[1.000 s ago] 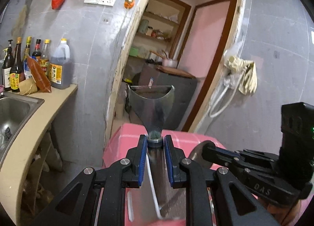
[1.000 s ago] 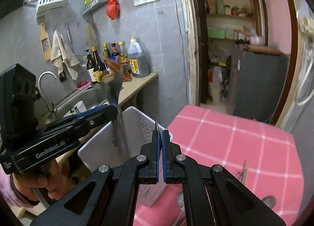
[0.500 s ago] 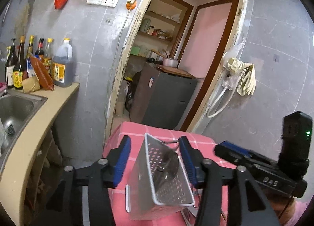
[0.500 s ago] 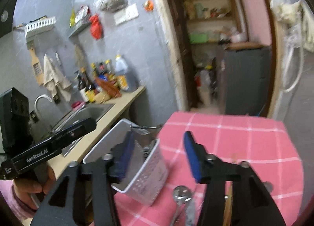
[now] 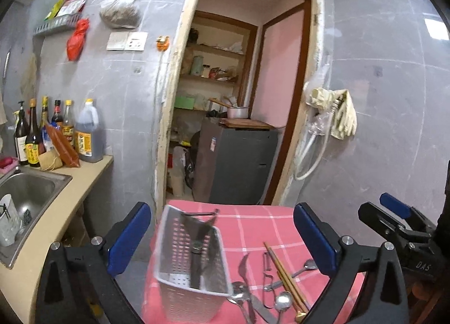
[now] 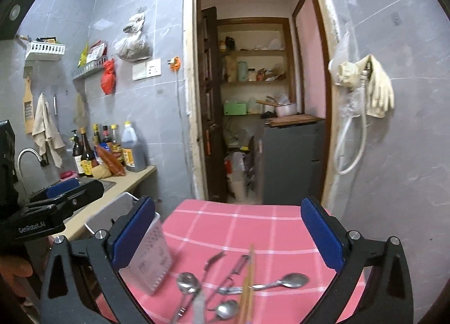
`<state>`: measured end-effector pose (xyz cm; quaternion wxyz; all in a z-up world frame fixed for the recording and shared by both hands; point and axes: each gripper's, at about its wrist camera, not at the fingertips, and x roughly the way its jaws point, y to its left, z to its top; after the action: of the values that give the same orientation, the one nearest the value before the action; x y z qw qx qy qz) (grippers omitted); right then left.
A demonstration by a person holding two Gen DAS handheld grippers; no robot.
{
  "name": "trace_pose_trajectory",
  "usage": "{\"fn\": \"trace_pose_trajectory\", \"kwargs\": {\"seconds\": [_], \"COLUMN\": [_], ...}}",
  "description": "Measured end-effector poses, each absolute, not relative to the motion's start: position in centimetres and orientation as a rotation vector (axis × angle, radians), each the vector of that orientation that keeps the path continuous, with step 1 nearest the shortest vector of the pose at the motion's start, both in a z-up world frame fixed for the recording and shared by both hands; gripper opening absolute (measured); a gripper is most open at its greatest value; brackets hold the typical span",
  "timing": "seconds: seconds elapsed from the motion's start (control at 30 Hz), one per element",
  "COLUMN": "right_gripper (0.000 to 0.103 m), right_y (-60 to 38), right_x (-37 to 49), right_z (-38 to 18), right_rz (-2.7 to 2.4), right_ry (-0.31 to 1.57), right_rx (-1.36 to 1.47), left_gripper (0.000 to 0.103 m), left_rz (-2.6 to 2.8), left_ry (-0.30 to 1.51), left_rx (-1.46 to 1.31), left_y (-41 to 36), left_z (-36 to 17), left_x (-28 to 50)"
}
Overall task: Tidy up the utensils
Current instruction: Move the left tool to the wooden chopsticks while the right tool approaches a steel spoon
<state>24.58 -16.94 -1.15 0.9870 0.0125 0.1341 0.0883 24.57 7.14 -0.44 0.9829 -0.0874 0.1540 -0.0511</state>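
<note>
Left gripper [image 5: 222, 236] and right gripper [image 6: 227, 231] both stood spread wide, holding nothing. The perforated caddy [image 5: 191, 262] sat on the pink tablecloth [image 5: 253, 222] — dark spatula [image 5: 198, 242] inside, handle partly hidden. Loose spoons [image 6: 281, 281] and chopsticks [image 6: 249, 281] lay beside it, blurred.

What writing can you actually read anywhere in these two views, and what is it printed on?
"GenRobot.AI": on the left gripper, seen from the right wrist view.
"DAS": on the right gripper, seen from the left wrist view.
Labels on the sauce bottles and the big jug: too small and blurred to read.
</note>
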Motion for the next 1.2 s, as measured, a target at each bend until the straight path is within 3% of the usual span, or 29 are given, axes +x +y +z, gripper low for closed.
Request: {"fn": "trace_pose_trajectory", "kwargs": {"seconds": [0.4, 1.0, 1.07, 1.13, 1.2], "right_gripper": [0.102, 0.101, 0.097, 0.079, 0.067], "right_y": [-24.2, -31.7, -31.9, -32.0, -31.7], "right_x": [23.7, 31.6, 32.8, 33.7, 34.5], "right_z": [-4.1, -15.6, -16.9, -18.3, -19.7], "right_rz": [0.072, 0.16, 0.191, 0.219, 0.244], "right_ry": [0.353, 0.665, 0.705, 0.741, 0.782], "right_rx": [0.052, 0.193, 0.235, 0.265, 0.287], "left_gripper": [0.103, 0.102, 0.102, 0.102, 0.089], "left_rz": [-0.178, -0.221, -0.233, -0.261, -0.294], "left_ry": [0.332, 0.563, 0.59, 0.622, 0.654], "left_rx": [-0.144, -0.15, -0.161, -0.176, -0.194], "left_y": [0.7, -5.8, -6.0, -6.3, -6.5], "left_z": [-2.1, -9.0, -10.0, -11.0, -11.9], "left_x": [24.8, 31.7, 32.5, 33.6, 34.6]}}
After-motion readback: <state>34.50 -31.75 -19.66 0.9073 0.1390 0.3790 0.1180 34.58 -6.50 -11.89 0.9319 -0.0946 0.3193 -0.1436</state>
